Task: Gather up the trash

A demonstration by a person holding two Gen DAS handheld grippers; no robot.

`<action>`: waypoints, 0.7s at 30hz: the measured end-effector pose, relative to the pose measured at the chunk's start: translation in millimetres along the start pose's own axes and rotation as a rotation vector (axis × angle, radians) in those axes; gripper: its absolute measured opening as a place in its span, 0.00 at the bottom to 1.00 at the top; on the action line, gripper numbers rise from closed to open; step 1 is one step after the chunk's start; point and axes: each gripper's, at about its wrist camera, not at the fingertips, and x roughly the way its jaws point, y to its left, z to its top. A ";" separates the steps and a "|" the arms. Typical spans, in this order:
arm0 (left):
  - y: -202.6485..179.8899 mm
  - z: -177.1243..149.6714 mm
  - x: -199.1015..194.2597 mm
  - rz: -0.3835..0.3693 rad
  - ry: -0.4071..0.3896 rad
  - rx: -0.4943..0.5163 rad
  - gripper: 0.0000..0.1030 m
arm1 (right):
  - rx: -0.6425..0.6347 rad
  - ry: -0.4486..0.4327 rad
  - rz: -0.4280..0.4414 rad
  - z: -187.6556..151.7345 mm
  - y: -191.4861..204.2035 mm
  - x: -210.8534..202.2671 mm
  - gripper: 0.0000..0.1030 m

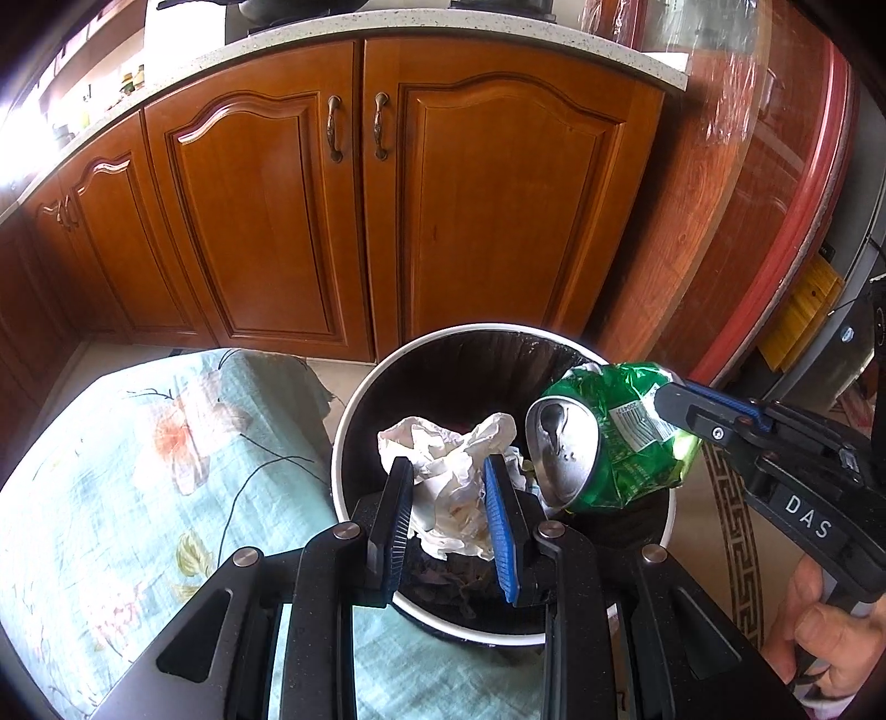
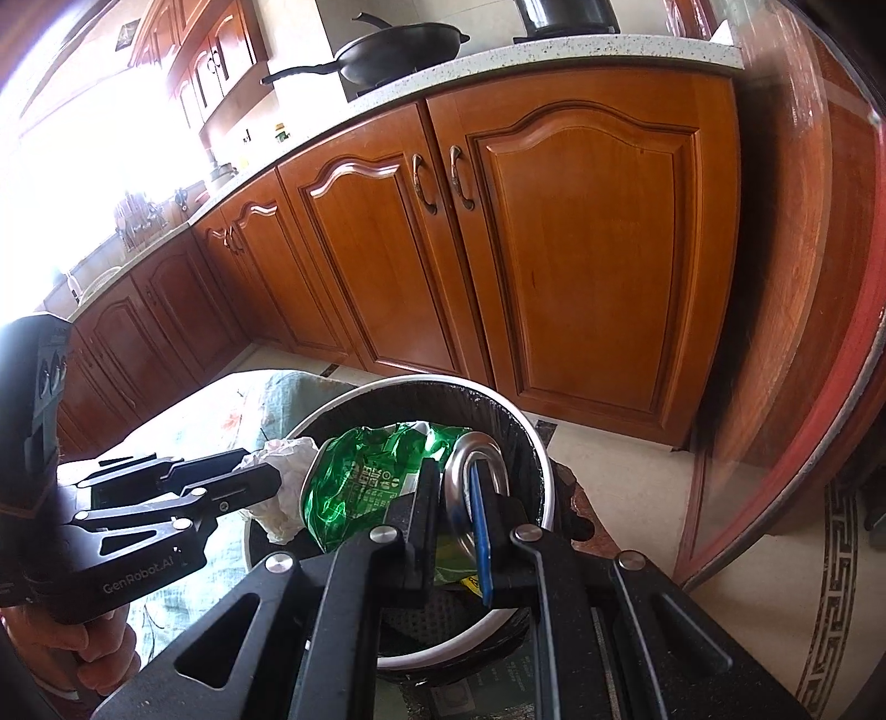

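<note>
A round white-rimmed trash bin [image 1: 354,399] with a black liner stands on the floor below both grippers; it also shows in the right wrist view [image 2: 545,476]. My left gripper [image 1: 448,471] is shut on a crumpled white paper [image 1: 448,465] and holds it over the bin's opening. My right gripper [image 2: 454,482] is shut on a crushed green can [image 2: 360,482] over the bin's right side. The can [image 1: 609,437] and the right gripper [image 1: 675,410] show beside the paper in the left wrist view. The paper [image 2: 288,471] and left gripper [image 2: 260,482] show at left in the right wrist view.
A table with a pale blue floral cloth [image 1: 138,471] lies left of the bin. Wooden kitchen cabinets [image 1: 360,194] stand behind it, with a black pan [image 2: 404,47] on the counter. A round red-edged glass-topped table [image 2: 819,332] curves on the right.
</note>
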 end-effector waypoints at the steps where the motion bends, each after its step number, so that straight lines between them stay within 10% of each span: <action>1: 0.0 0.2 0.5 0.001 0.001 -0.001 0.24 | -0.001 0.004 -0.004 0.3 0.1 1.3 0.11; 12: 0.4 3.8 13.3 0.001 0.059 -0.002 0.40 | -0.002 0.021 -0.016 1.4 -0.3 7.8 0.16; 21: 18.1 -10.7 -19.5 -0.017 0.002 -0.065 0.57 | 0.080 -0.022 0.035 -7.2 -3.7 -12.8 0.72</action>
